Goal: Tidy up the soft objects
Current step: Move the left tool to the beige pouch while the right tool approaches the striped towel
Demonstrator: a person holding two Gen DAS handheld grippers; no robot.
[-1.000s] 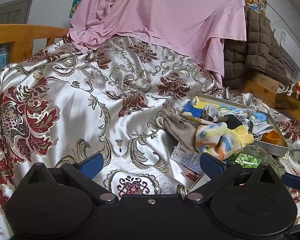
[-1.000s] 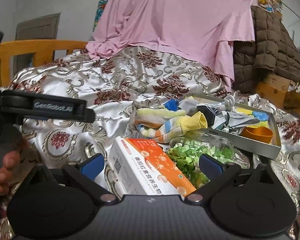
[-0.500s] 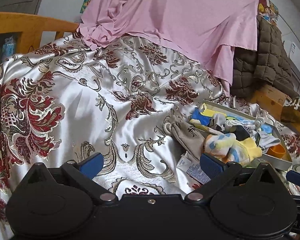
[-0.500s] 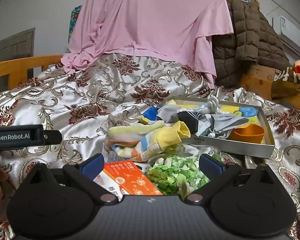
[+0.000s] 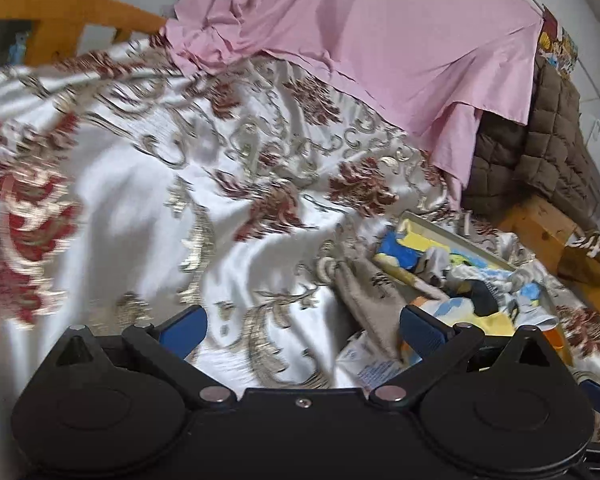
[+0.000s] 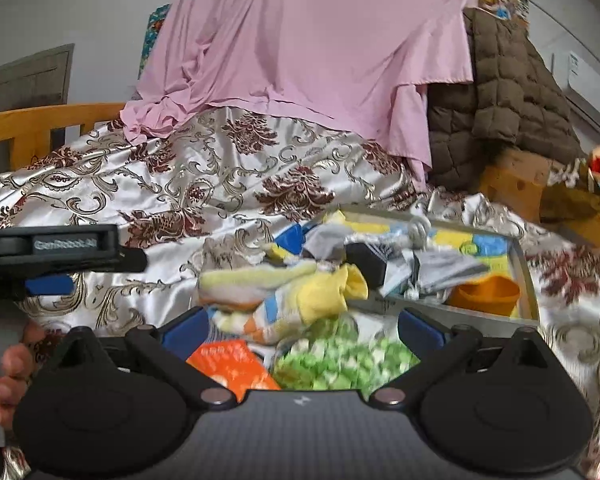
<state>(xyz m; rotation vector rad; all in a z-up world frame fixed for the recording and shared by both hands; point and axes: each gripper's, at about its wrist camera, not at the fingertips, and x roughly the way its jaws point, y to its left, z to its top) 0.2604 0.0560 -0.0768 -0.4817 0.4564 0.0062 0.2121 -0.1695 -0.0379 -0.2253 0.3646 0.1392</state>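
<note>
Both views centre on the metal tray. From the left wrist, the left gripper has fingers spread, empty, above the satin bedspread left of the tray; a beige pouch lies against the tray's near-left edge. From the right wrist, the right gripper is spread wide, empty, with a striped sock bundle against the tray's near-left side.

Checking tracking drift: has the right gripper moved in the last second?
Yes. The right gripper advanced toward the tray; the orange box now sits lower and partly hidden.
</note>
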